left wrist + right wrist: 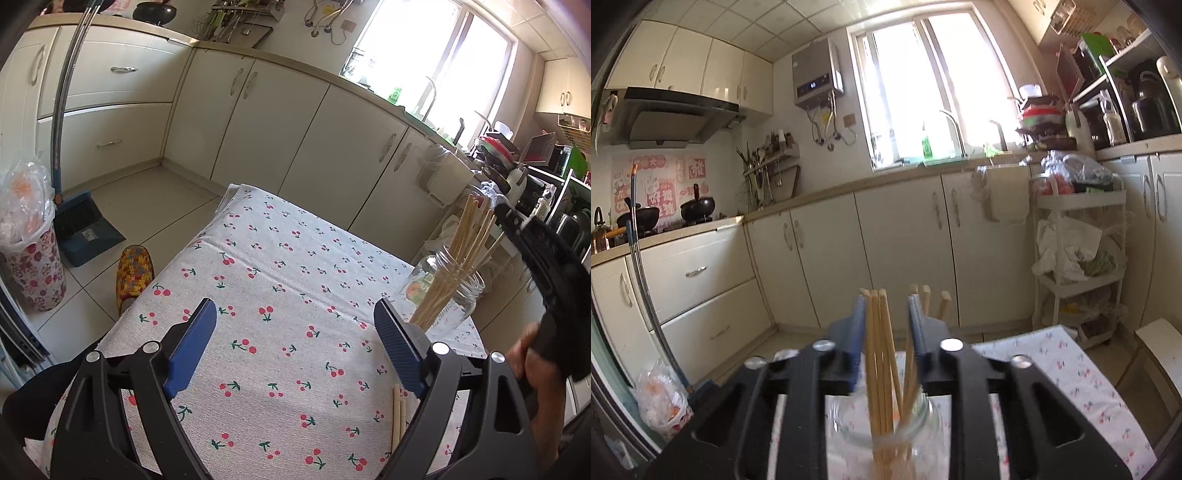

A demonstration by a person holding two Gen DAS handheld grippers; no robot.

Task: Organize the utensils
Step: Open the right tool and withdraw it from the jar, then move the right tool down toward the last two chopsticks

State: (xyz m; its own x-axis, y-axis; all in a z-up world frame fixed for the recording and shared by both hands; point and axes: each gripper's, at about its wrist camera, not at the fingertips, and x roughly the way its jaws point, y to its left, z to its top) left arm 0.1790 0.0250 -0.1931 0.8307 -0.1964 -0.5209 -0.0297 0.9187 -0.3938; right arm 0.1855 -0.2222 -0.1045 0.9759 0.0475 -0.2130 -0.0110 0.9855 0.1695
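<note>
A clear glass jar (448,291) stands on the cherry-print tablecloth (280,295) at the right and holds several wooden chopsticks (469,236). Two loose chopsticks (398,417) lie on the cloth by my left gripper's right finger. My left gripper (295,332) is open and empty above the cloth. My right gripper (884,314) hovers over the jar (882,435) with its jaws apart. A few chopsticks (877,339) stand between the jaws with gaps on both sides, others outside them. The right gripper's body (546,266) shows above the jar in the left wrist view.
Cream kitchen cabinets (258,122) run behind the table. A slippered foot (133,273), a dustpan (86,229) and a floral bin (33,266) sit on the floor at left. A white trolley (1078,266) stands right of the table.
</note>
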